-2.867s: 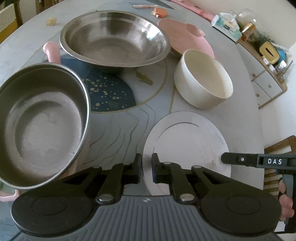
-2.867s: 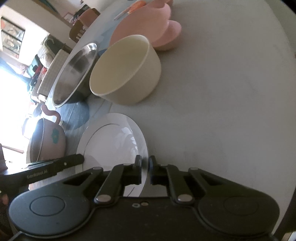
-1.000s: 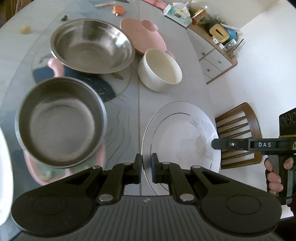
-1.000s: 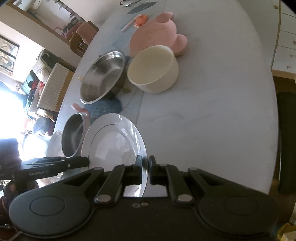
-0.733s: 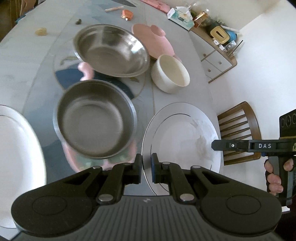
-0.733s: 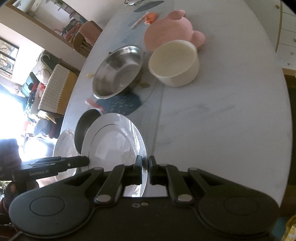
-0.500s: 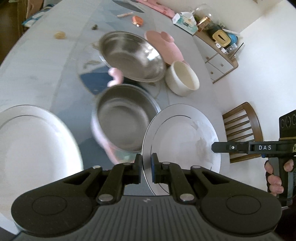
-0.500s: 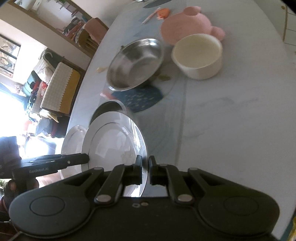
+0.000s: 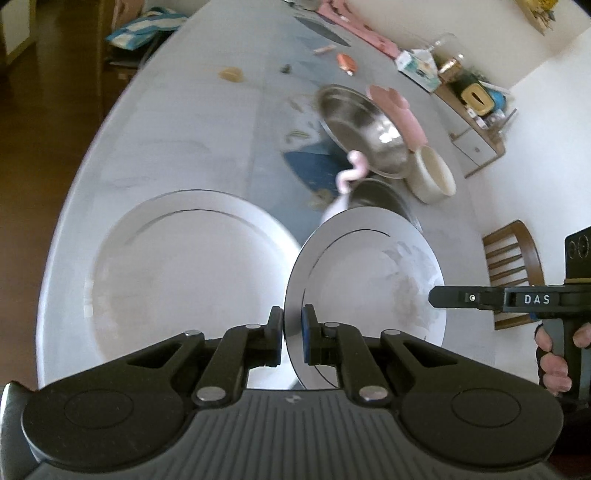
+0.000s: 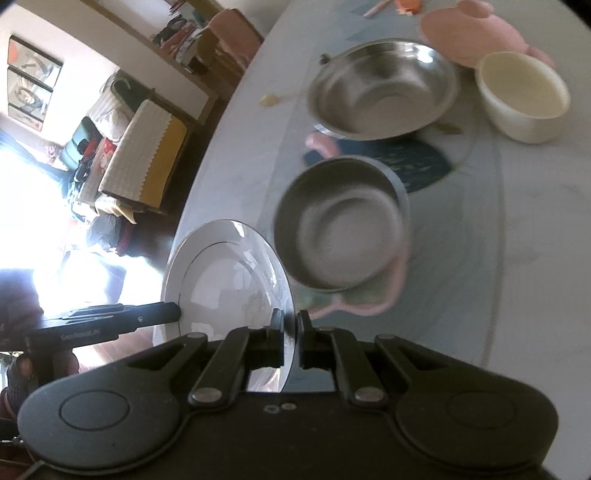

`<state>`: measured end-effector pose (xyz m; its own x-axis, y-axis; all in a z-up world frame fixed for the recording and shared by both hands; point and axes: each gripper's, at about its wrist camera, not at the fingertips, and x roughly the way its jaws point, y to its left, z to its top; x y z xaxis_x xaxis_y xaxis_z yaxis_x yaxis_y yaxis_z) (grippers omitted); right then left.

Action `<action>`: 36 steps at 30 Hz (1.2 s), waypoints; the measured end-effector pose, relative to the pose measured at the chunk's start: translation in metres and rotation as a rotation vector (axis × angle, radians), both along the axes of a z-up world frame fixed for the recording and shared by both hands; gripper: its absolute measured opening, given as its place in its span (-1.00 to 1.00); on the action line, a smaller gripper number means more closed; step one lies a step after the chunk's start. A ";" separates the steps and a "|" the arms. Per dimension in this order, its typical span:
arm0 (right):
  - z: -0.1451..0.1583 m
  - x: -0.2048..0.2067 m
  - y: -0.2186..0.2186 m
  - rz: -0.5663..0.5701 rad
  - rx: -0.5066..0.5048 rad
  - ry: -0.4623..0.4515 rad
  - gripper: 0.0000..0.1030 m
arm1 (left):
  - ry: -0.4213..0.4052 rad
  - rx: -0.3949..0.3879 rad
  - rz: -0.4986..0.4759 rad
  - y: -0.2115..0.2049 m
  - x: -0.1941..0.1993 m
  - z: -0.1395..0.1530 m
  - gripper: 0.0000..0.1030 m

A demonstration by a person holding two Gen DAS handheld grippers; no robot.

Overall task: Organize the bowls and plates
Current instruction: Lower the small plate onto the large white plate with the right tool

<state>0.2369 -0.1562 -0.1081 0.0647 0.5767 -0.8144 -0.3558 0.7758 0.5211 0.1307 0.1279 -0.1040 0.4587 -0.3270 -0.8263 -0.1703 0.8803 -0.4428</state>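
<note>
Both grippers are shut on the rim of one white plate point(image 9: 369, 280), held in the air above the table. My left gripper point(image 9: 292, 332) pinches its left edge; my right gripper point(image 10: 290, 334) pinches the opposite edge of the same plate point(image 10: 225, 280). A second white plate point(image 9: 184, 280) lies flat on the table's near left end, just left of the held plate. A small steel bowl in a pink holder point(image 10: 343, 229), a large steel bowl point(image 10: 380, 88) and a cream bowl point(image 10: 524, 96) stand further along the table.
A pink bear-shaped plate point(image 10: 476, 33) lies behind the cream bowl. A dark blue mat point(image 10: 402, 162) lies between the steel bowls. Small bits and an orange item point(image 9: 346, 62) lie at the far end. A wooden chair point(image 9: 513, 266) stands at the table's right side.
The held plate has been lifted off the table and carried left, past the small steel bowl, to beside the second white plate. Both grippers stayed shut on it.
</note>
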 end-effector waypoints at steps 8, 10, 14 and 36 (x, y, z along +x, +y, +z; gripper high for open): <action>-0.014 -0.013 0.048 0.007 -0.017 0.010 -0.86 | 0.018 -0.006 0.027 0.048 -0.012 -0.017 -0.83; -0.019 -0.014 0.058 0.009 -0.025 0.012 -0.86 | 0.024 -0.012 0.027 0.057 -0.012 -0.025 -0.83; -0.032 -0.017 0.074 0.025 -0.047 -0.005 -0.86 | 0.045 -0.016 0.038 0.071 -0.009 -0.043 -0.82; -0.063 -0.023 0.086 -0.038 -0.101 0.043 -0.84 | 0.079 0.011 -0.021 0.087 0.013 -0.077 -0.81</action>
<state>0.2142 -0.0698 -0.1713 0.0482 0.4898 -0.8705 -0.3039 0.8374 0.4543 0.1441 0.2153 -0.1814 0.3848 -0.3264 -0.8633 -0.1863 0.8886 -0.4190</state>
